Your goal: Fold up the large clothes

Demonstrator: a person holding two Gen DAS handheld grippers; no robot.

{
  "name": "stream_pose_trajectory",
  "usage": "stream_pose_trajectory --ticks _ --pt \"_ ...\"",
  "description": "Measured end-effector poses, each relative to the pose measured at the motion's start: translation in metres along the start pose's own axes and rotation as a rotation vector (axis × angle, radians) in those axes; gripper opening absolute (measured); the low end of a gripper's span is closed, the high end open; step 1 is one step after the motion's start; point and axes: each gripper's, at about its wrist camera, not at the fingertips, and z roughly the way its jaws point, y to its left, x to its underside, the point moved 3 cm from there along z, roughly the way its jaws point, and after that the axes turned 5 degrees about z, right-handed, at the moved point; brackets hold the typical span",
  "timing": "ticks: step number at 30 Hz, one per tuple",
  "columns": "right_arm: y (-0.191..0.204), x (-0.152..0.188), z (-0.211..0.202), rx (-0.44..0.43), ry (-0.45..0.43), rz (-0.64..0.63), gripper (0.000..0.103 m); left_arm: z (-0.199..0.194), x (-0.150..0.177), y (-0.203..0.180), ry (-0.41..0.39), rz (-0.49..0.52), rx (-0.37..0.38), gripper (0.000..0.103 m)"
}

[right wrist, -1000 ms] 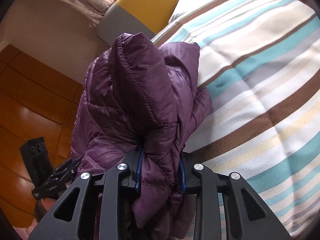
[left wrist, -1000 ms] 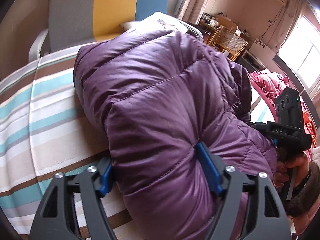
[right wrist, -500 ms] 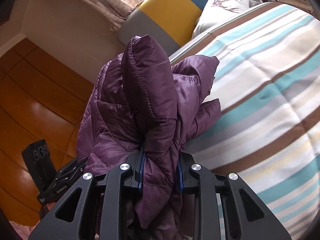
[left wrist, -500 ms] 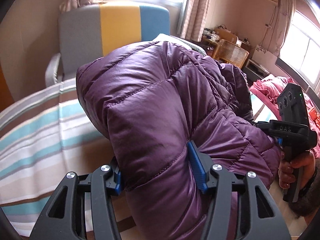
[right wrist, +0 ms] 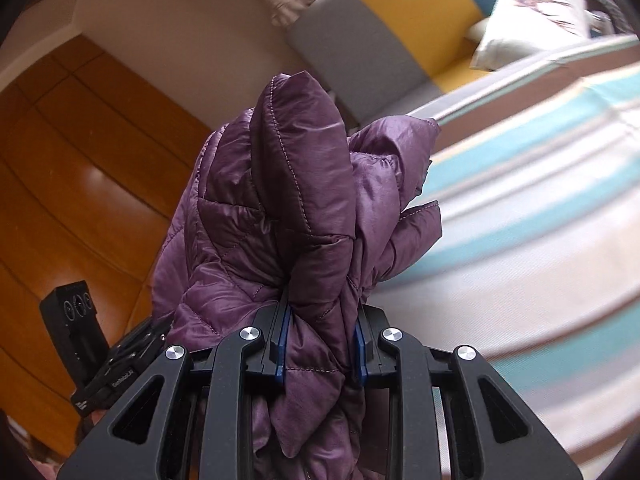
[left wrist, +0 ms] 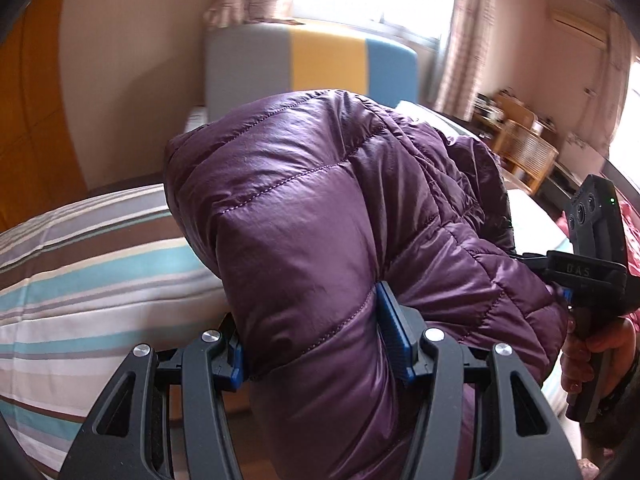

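Purple jacket (left wrist: 304, 216) bunched between both tongs — pinched, above bed (left wrist: 92, 280).

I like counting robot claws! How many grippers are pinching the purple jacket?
2. The left gripper pinches a thick puffy fold of the purple jacket; the right gripper pinches a bunched edge.

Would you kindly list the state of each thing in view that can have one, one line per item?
Purple puffer jacket: bunched up, gripped at two places, raised off the bed.
Left gripper: shut on a thick fold of the jacket.
Right gripper: shut on a narrower bunch of the jacket.
Striped bed cover: spread flat, nothing visible on the part in view.
White pillow: lying at the head of the bed.
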Motion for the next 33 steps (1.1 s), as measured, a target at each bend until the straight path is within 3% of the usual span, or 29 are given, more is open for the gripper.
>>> stream_pose_trajectory --ticks 8,13,19,24,28,33 --pt "0.027 -0.012 0.077 0.003 0.042 -0.036 0.025 0.025 0.002 0.088 -0.001 -0.079 -0.103 0.055" --pt "0.017 0.003 0.103 0.156 0.051 -0.09 0.032 0.049 0.021 0.122 0.012 -0.111 -0.12 0.068" --pt "0.014 0.011 0.105 0.19 0.046 -0.096 0.041 0.047 0.032 0.118 -0.011 -0.095 -0.152 0.071" --pt "0.026 0.022 0.081 0.201 0.004 -0.068 0.046 0.014 0.033 0.092 -0.039 -0.08 -0.198 0.073" --pt "0.034 0.041 0.056 0.204 -0.041 -0.091 0.046 -0.016 0.042 0.074 -0.092 -0.041 -0.172 0.078" --pt "0.043 0.071 0.056 0.248 0.012 -0.141 0.046 -0.013 0.06 0.067 -0.02 0.013 -0.212 0.079"
